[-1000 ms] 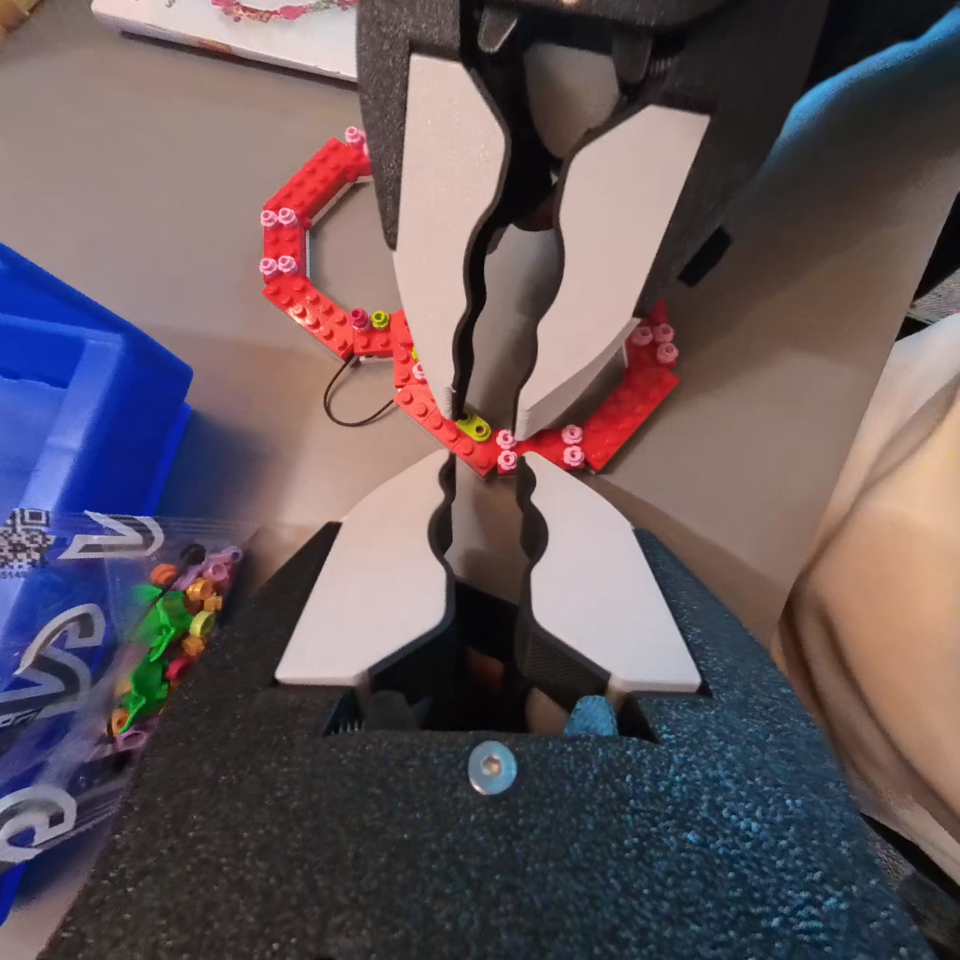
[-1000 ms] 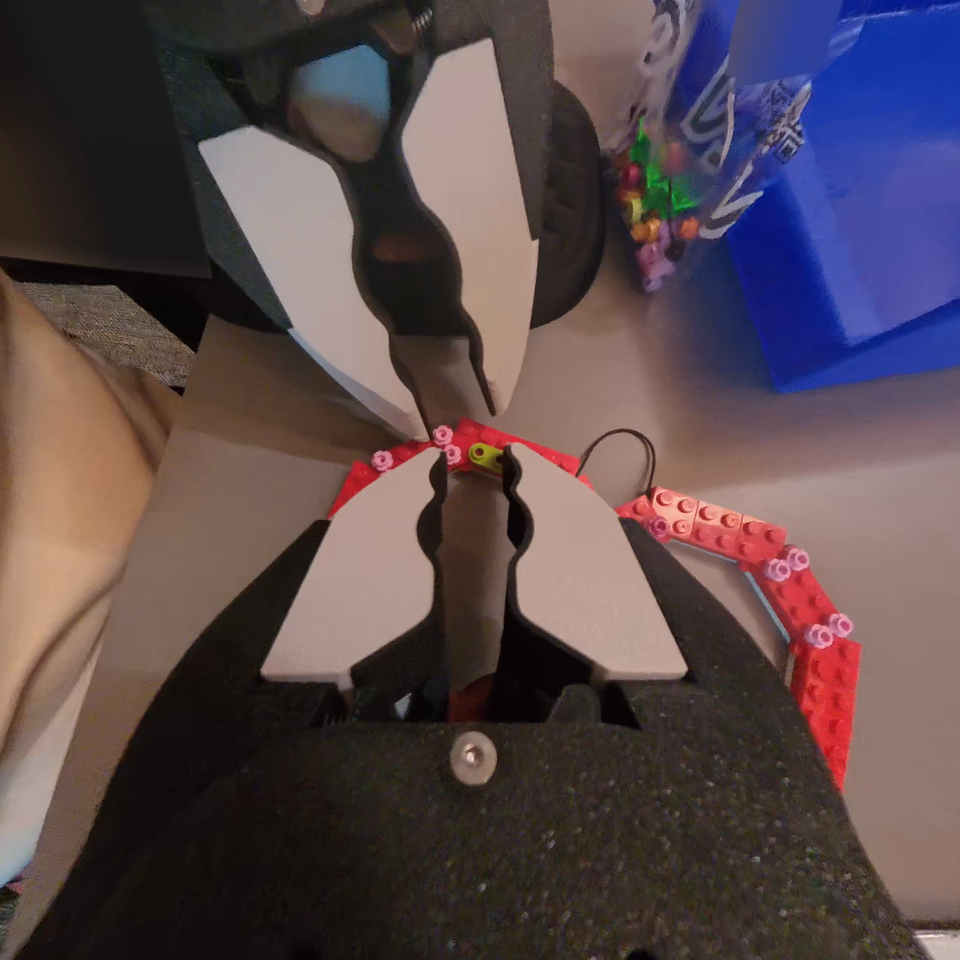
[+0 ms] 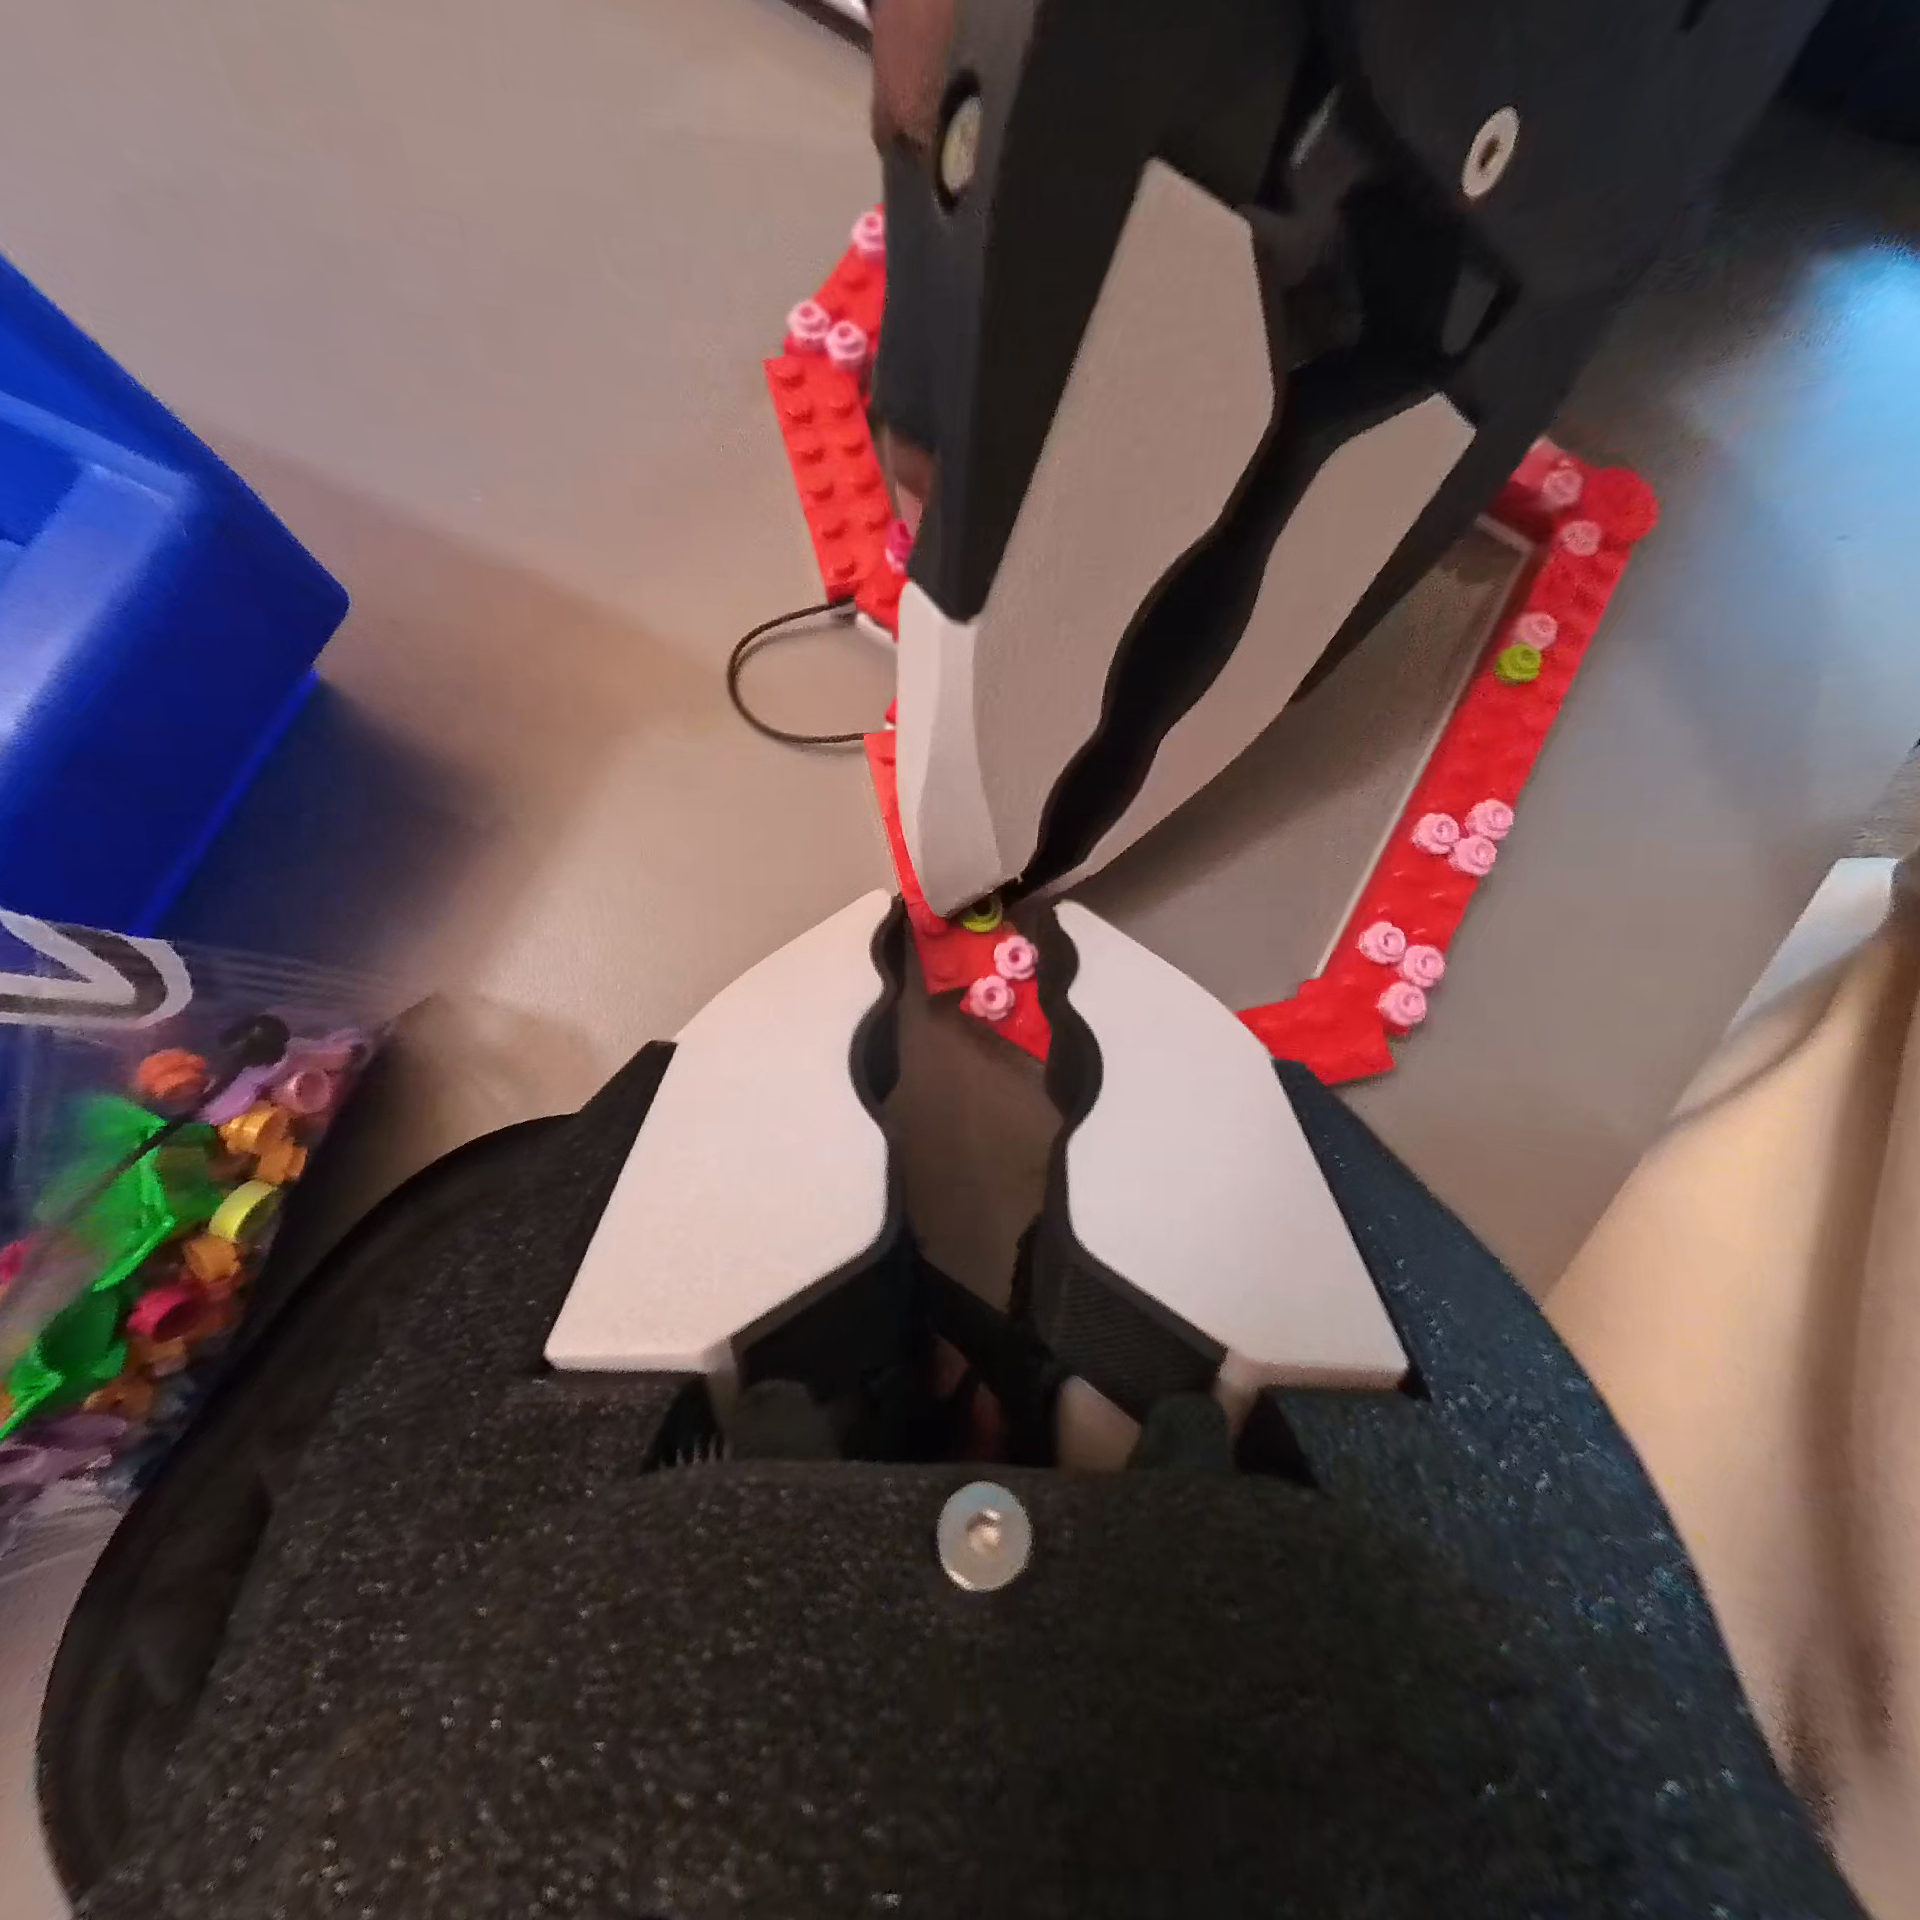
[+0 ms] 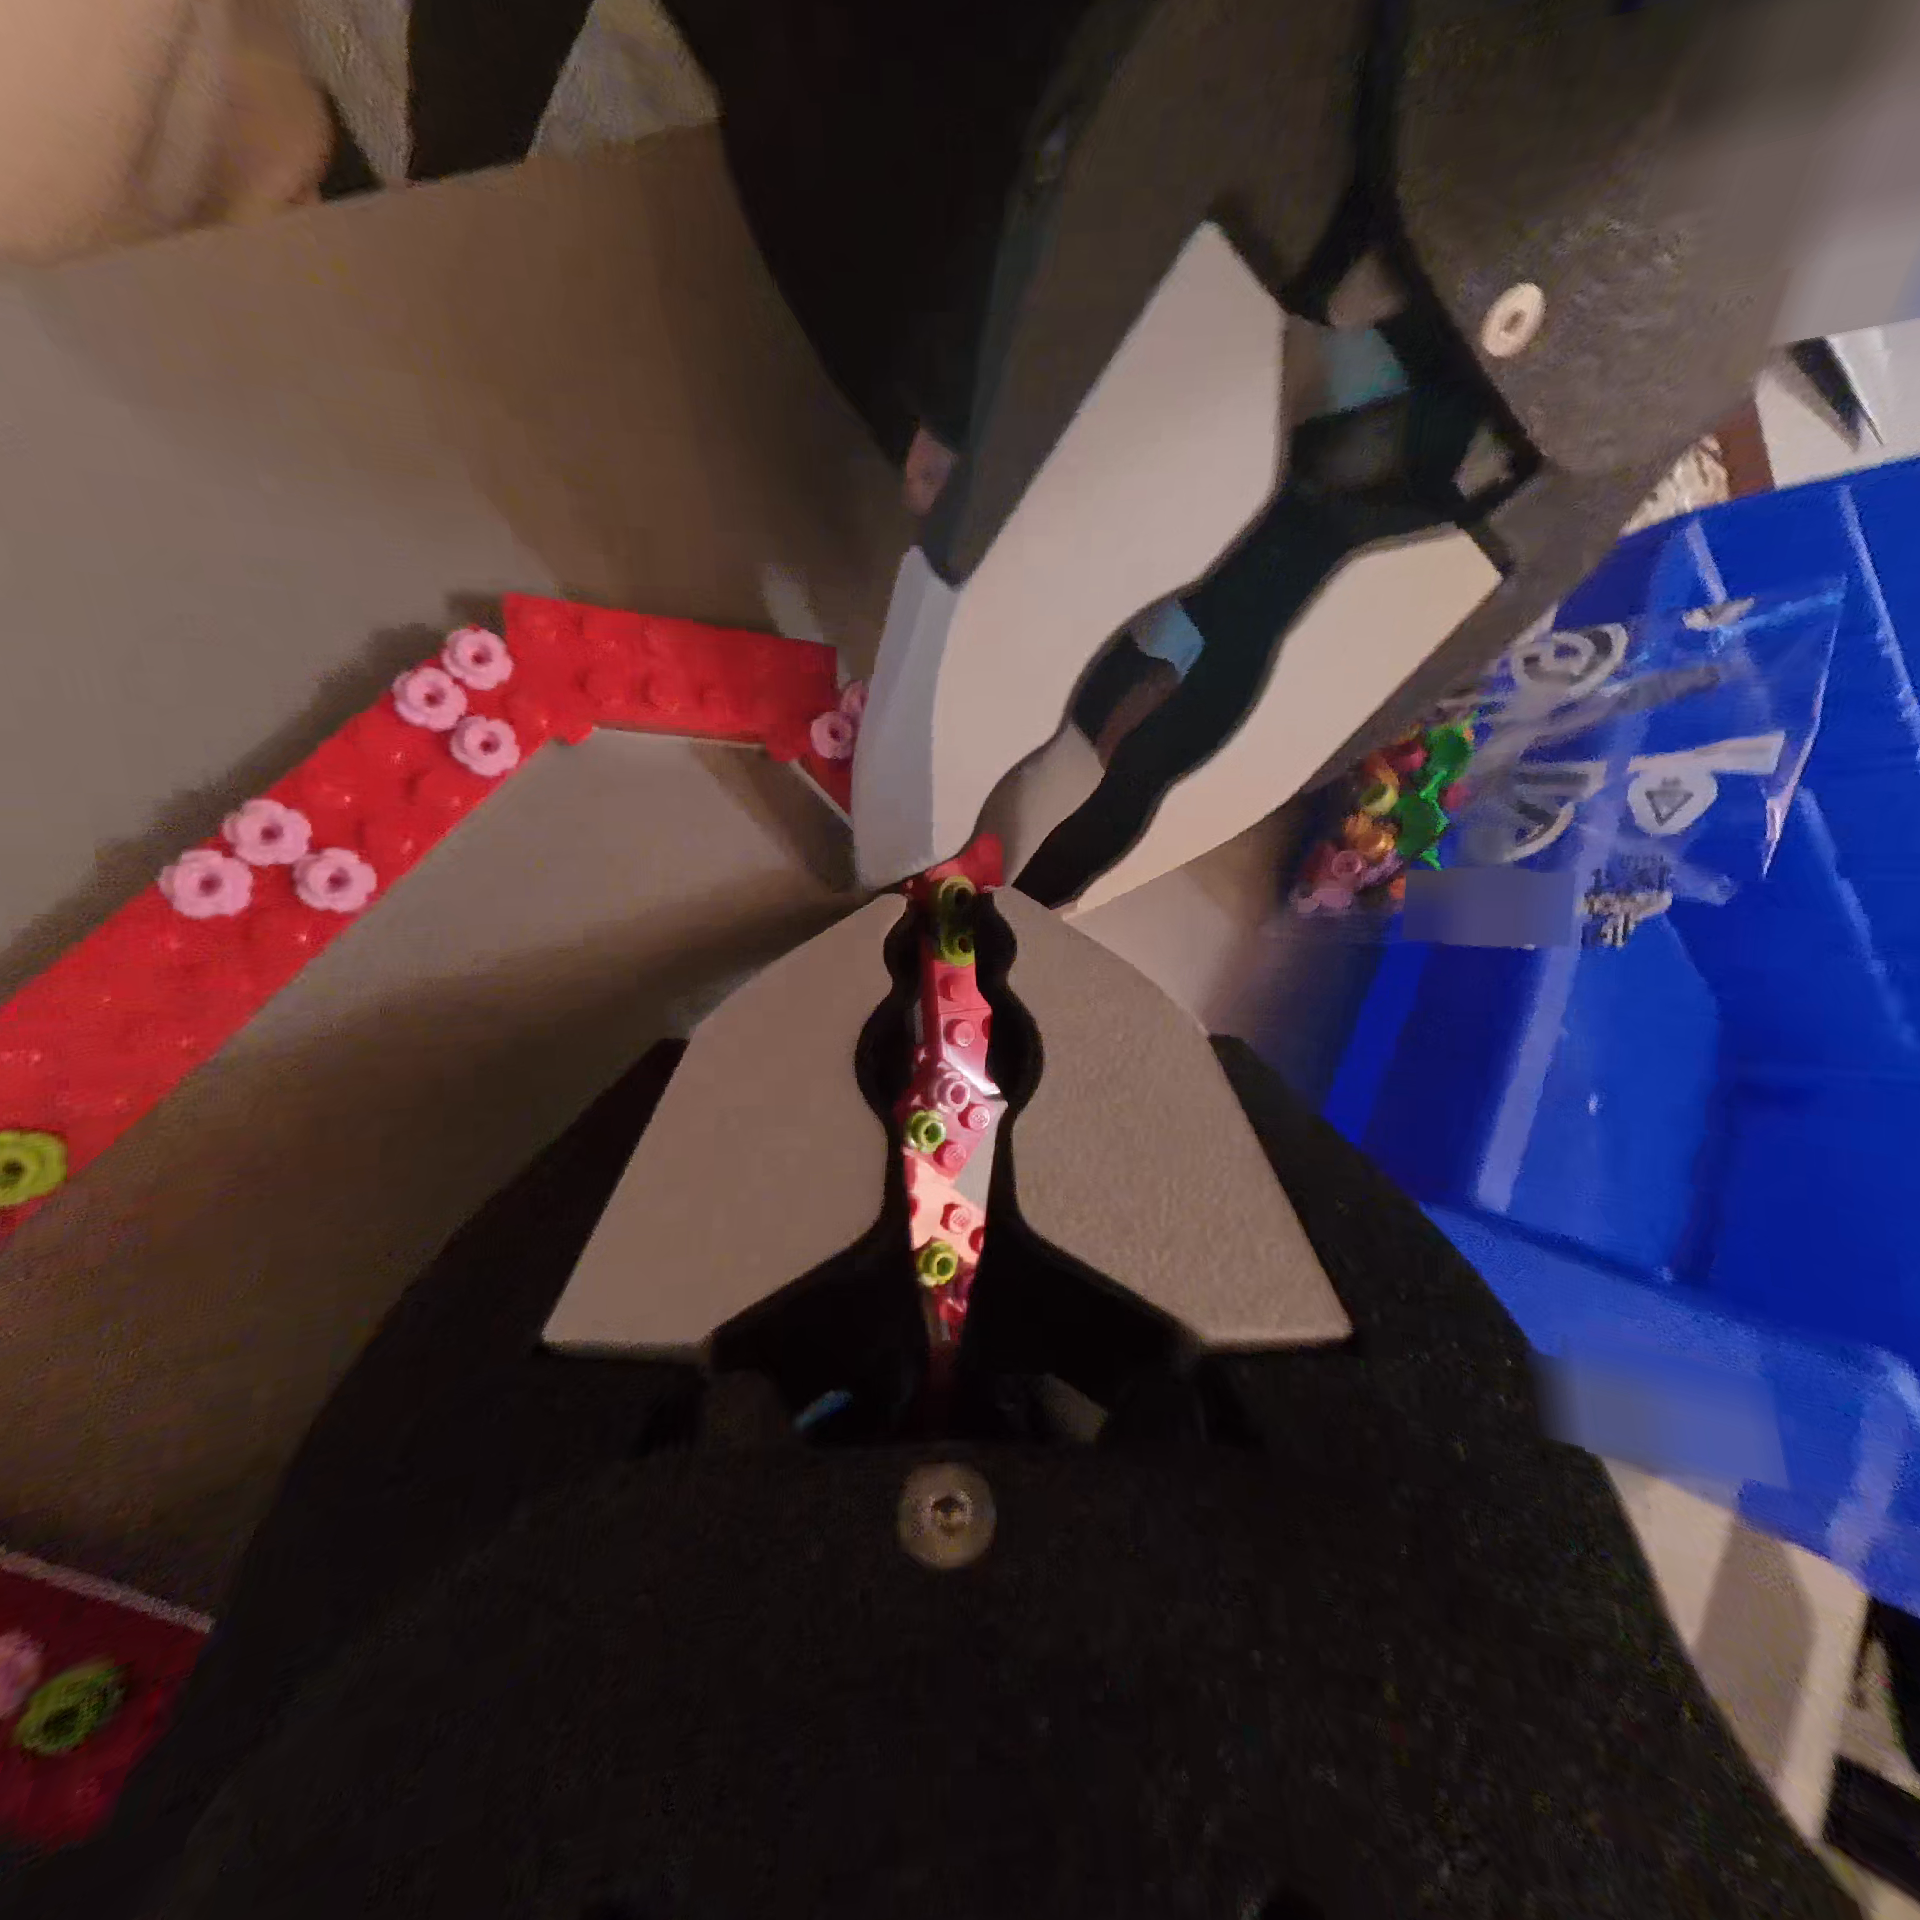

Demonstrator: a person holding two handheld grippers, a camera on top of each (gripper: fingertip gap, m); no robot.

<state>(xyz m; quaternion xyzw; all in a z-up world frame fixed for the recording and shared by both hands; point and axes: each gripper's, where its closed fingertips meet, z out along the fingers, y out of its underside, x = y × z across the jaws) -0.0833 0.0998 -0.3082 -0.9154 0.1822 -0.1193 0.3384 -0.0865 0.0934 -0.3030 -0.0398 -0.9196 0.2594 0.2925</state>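
A red brick frame point(image 3: 1496, 758) dotted with pink flower studs point(image 3: 1455, 831) and lime studs sits on the grey table point(image 3: 468, 312). My left gripper point(image 3: 977, 920) has its fingers a little apart, closed around the frame's near corner. My right gripper point(image 3: 1003, 891) comes in from above, tips pinched at a lime stud point(image 3: 979, 914) on that corner. In the right wrist view, my right gripper point(image 4: 945, 909) is shut on a frame segment seen edge-on. The rest of the frame point(image 4: 343, 800) stretches left, and the left gripper point(image 4: 951, 873) faces it tip to tip.
A blue bin point(image 3: 135, 582) stands on the left, with a clear bag of small coloured pieces point(image 3: 156, 1195) leaning on it; both also show in the right wrist view point(image 4: 1662, 1091). A black string loop point(image 3: 758, 717) hangs off the frame. Pale cloth point(image 3: 1766, 1351) lies at the right edge.
The frame has shifted and tilted, now running edge-on between my right fingers, which have closed in on it. The right gripper leans in more steeply. The left finger gap looks unchanged.
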